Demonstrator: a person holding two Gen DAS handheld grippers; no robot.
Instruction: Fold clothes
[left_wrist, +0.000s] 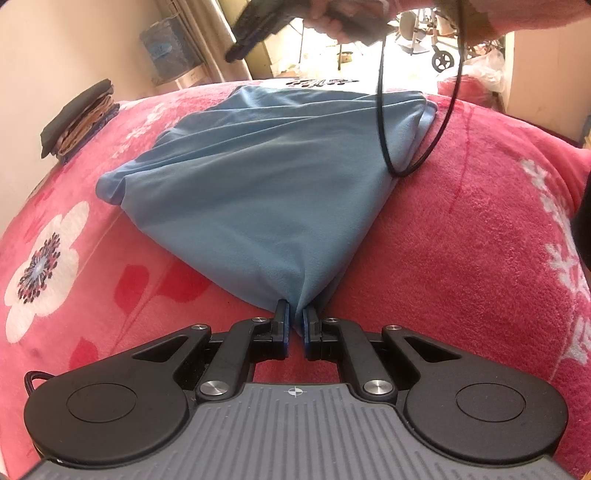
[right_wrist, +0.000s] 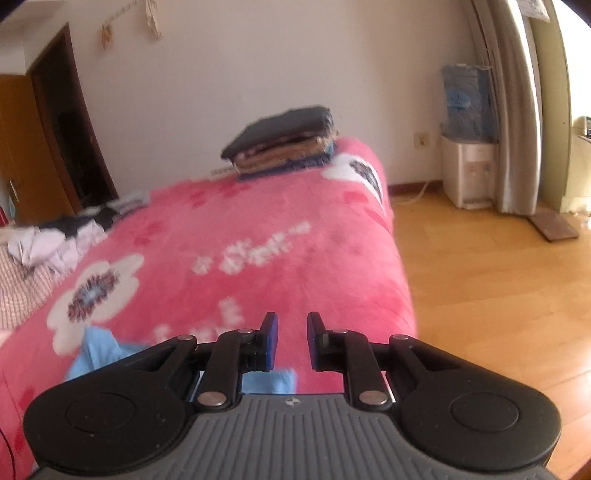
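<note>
Blue garment (left_wrist: 258, 177) half-folded; left gripper (left_wrist: 294, 325) clamps its corner, right gripper (right_wrist: 292, 341) parted, empty. Folded stack (right_wrist: 284, 147) done; unfolded clothes (right_wrist: 55, 236) remain.

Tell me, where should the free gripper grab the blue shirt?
Probably the shirt's loose left corner, coming from the left. It sticks out flat on the blanket, opposite the corner the left gripper pinches.
</note>
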